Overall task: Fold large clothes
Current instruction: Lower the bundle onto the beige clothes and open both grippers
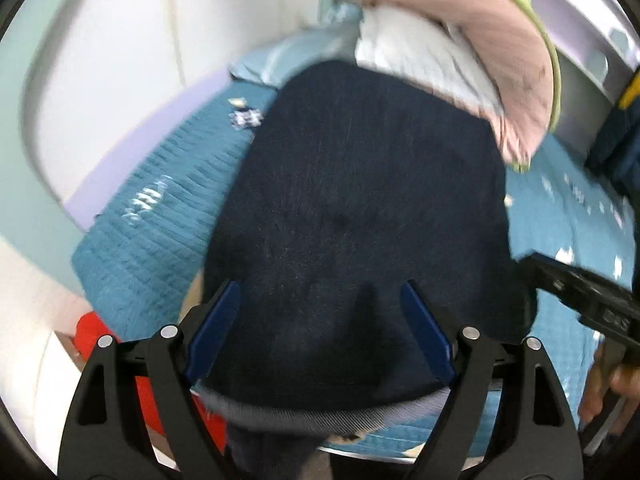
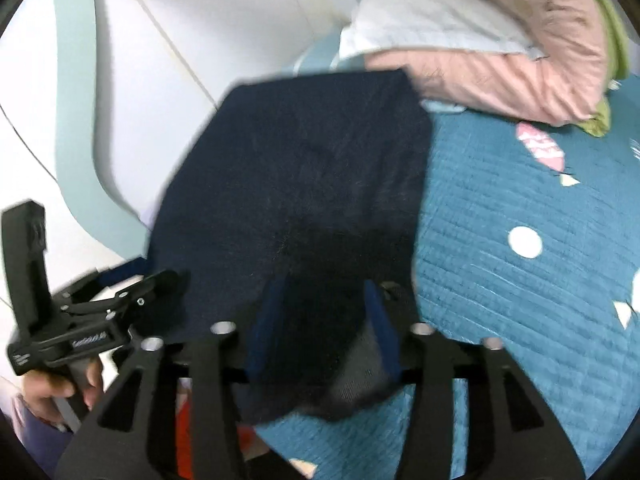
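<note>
Our navy garment lies folded flat on the bed, its far edge up at twelve o'clock against the pink quilt and white pillow, its near hem with the grey waistband hanging towards the bed's edge at six.

What could go wrong from here: that near hem sits partly off the mattress, so a careless brush as we pull away could drag the whole fold over the edge — the cloth looks soft and slides easily on the quilted cover. The right hand-held gripper is the likelier culprit. Its jaws stand partly apart, no longer clenched, but dark cloth and a grey fold appear to lie between its fingers; whether a pad is snagged on it we cannot tell through the blur. Lifting away with fabric caught would undo the fold. The far edge could also ride up on the quilt and crease.

The left hand-held gripper is released, jaws wide, hovering over the near hem and tilted steeply down at the cloth with nothing pinched. From the right wrist view we see it at eight o'clock, a hand round its handle, off the garment's left edge. The right one likewise points down over the hem, at about six o'clock of the garment.
</note>
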Available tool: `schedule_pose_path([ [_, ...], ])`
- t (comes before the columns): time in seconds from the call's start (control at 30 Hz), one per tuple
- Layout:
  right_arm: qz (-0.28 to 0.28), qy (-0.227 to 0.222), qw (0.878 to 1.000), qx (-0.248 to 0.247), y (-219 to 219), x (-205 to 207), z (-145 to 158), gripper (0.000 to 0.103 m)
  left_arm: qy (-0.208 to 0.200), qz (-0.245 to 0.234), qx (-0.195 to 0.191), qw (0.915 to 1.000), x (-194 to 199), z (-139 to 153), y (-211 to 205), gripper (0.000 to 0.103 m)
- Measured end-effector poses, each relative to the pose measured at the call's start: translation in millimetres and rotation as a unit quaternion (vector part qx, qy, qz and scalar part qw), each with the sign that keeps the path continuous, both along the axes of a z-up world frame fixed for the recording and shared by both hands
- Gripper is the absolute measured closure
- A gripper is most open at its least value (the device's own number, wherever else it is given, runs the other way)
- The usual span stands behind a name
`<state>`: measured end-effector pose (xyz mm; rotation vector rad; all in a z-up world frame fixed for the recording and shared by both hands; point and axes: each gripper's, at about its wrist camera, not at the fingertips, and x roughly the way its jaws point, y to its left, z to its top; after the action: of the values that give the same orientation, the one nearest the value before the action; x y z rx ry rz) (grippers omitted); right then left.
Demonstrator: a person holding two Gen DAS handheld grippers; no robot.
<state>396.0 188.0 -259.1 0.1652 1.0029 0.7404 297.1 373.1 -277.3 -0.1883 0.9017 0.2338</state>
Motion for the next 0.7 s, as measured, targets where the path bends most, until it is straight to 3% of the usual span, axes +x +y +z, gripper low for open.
schedule_pose_path([
  [0.17,0.004,-0.049,0.999,-0.014,-39.6,-53.8,51.8,0.040,-0.044,0.014,0.054,0.9975,-46.1,53.4,-34.8,0.012],
  [0.3,-0.012,-0.083,0.996,-0.025,-82.2,-106.8,94.5,0.020,-0.075,0.005,0.038,0.9965,-91.2,90.3,-76.4,0.009],
  [0.4,-0.026,-0.116,0.992,-0.043,-111.7,-138.3,117.7,0.012,-0.082,-0.006,0.036,0.9960,-114.5,105.8,-108.7,0.008],
  [0.53,-0.054,-0.170,0.981,-0.080,-140.7,-183.8,141.3,0.008,-0.087,-0.035,0.035,0.9950,-145.7,116.3,-159.9,0.008],
  [0.7,-0.101,-0.204,0.971,-0.076,-173.3,-223.0,161.9,0.008,-0.116,-0.061,0.071,0.9888,-183.2,141.1,-213.9,0.005],
])
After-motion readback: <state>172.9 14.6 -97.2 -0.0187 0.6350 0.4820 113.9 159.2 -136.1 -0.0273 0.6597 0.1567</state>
